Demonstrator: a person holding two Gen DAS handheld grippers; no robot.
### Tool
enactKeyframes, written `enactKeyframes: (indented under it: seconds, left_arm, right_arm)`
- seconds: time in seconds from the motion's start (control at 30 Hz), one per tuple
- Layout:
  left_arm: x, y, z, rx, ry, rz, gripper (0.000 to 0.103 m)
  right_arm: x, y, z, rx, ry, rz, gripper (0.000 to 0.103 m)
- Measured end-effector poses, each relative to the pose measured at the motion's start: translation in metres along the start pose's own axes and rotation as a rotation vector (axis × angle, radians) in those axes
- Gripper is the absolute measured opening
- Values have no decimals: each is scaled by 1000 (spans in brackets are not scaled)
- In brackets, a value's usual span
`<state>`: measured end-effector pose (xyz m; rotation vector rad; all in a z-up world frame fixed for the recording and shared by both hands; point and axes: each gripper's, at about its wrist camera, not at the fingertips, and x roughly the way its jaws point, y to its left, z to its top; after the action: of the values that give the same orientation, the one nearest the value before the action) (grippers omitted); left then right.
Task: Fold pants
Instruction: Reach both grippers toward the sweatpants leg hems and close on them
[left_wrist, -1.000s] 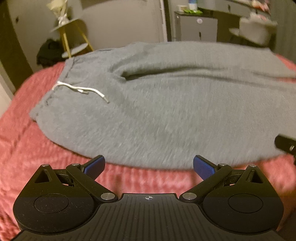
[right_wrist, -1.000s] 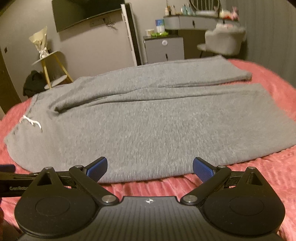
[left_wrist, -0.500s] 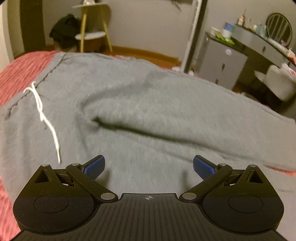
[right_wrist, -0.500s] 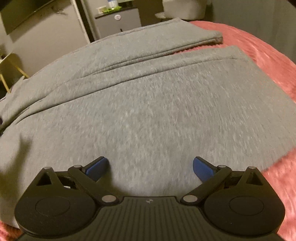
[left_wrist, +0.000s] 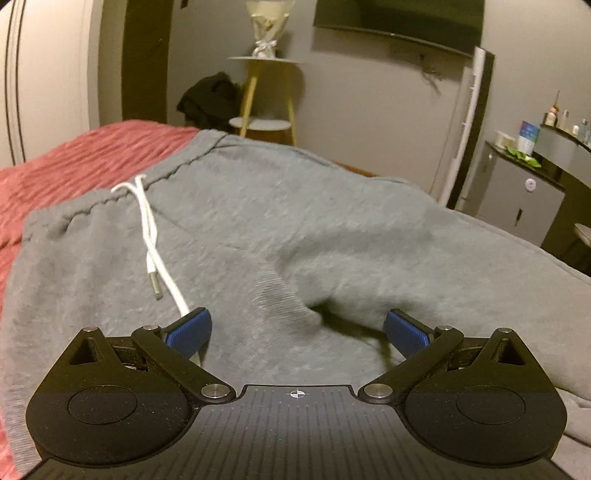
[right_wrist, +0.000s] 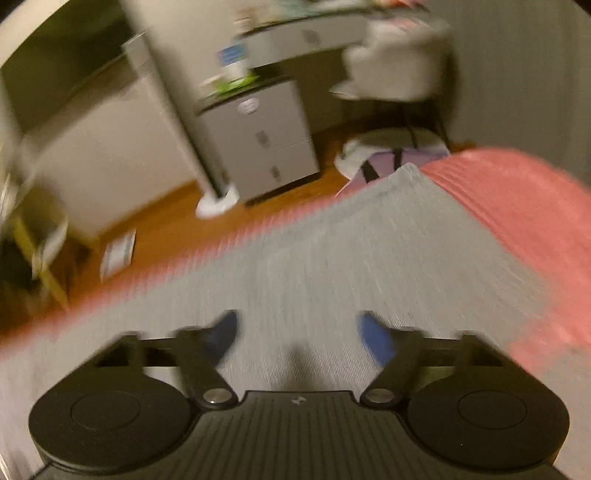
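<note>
The pants (left_wrist: 295, 229) are lying spread flat on the bed (left_wrist: 74, 155), waistband toward the far left in the left wrist view, which is giving both tools an open surface to work from before any fold is made. The left hand-held gripper (left_wrist: 297, 328) is hanging low over the crotch area with its blue pads (left_wrist: 188, 330) spread wide and nothing between them; it is sitting where the two legs part, probably because that is the natural spot to pick up cloth for laying one leg over the other. A dark hollow under a raised ridge of fabric is lying just ahead of it, between the fingers, offering an edge to pinch. The drawstring (left_wrist: 147, 229) is trailing from the waistband down to the left pad and seems to be touching it, so it could be caught in a closing grip. The right hand-held gripper (right_wrist: 299, 334) is over a leg (right_wrist: 332, 258) near the hem end, where the grey cloth is running toward the bed's far edge; its fingers are apart and hold nothing, though the blur here is heavy enough that how near they are to the fabric is hard to say. Working at opposite ends like this is letting the garment be lifted evenly. No fold is showing yet.
</note>
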<state>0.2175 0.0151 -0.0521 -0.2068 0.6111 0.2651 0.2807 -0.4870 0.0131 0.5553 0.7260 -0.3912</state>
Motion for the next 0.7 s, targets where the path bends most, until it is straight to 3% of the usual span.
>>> enactKeyframes:
  seconds: [0.03, 0.17, 0.2, 0.23, 0.27, 0.37, 0.4, 0.47, 0.53, 0.63, 0.7]
  left_arm:
    - [2, 3, 0, -8, -1, 0, 103]
    - [9, 7, -1, -23, 1, -6, 103]
    - [11, 8, -2, -21, -1, -4, 103]
    - [13, 8, -3, -18, -1, 0, 103]
    - [15, 7, -6, -10, 1, 4, 103]
    - [16, 2, -9, 28, 3, 21, 103]
    - [16, 1, -9, 31, 4, 21, 103]
    - [15, 3, -10, 23, 6, 13, 103]
    - [15, 5, -10, 12, 7, 5, 103]
    - [16, 8, -11, 1, 14, -9, 103]
    - [18, 10, -10, -9, 18, -18, 103]
  right_arm:
    - [19, 1, 17, 53, 8, -9, 35]
    - [85, -4, 65, 250, 39, -111, 38]
    - [99, -4, 72, 307, 40, -111, 51]
    - [106, -4, 75, 338, 43, -119, 72]
    - [112, -2, 75, 341, 47, -139, 78]
    - [132, 11, 65, 305, 47, -243, 78]
    - [138, 15, 59, 297, 50, -273, 74]
    - [141, 21, 53, 242, 32, -343, 47]
    - [134, 28, 42, 165, 2, -376, 8]
    - [114, 11, 40, 202, -28, -275, 4]
    - [82, -2, 38, 260, -95, -169, 4]
